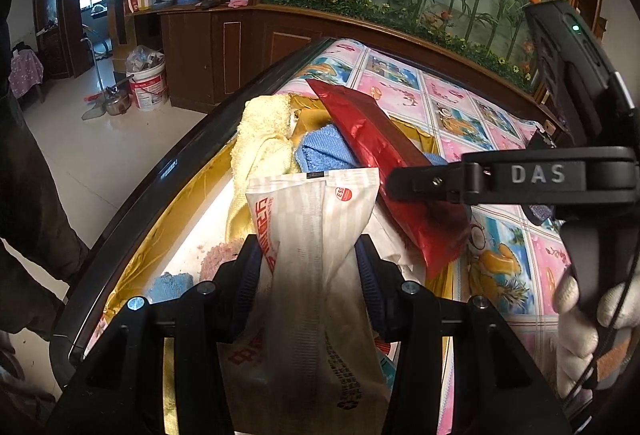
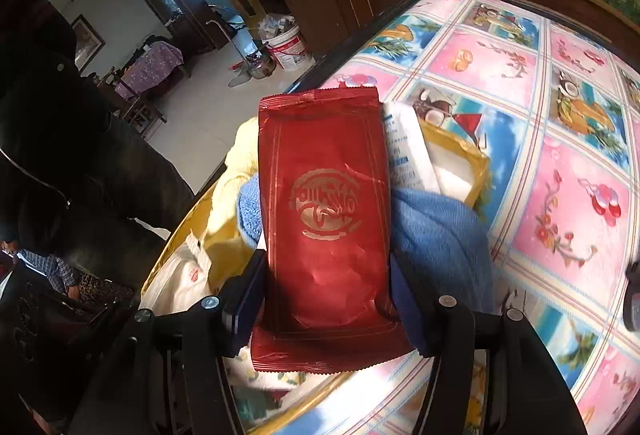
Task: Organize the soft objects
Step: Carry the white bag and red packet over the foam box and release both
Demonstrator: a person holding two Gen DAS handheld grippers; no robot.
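Left claw (image 1: 308, 267) pinches white packet (image 1: 312, 219), right claw (image 2: 326, 291) pinches red packet (image 2: 324, 203); lower both flat into gold box (image 1: 192, 195) near desk edge, release gently.

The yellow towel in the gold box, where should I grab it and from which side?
Grip the yellow towel at its bunched upper fold, the highest part that stands clear. Come from above on the box's floor-side edge, since the blue cloth and the red packet crowd its other side. The fabric looks soft, so a pinch across the fold should probably hold. Both sets of fingers are full right now.
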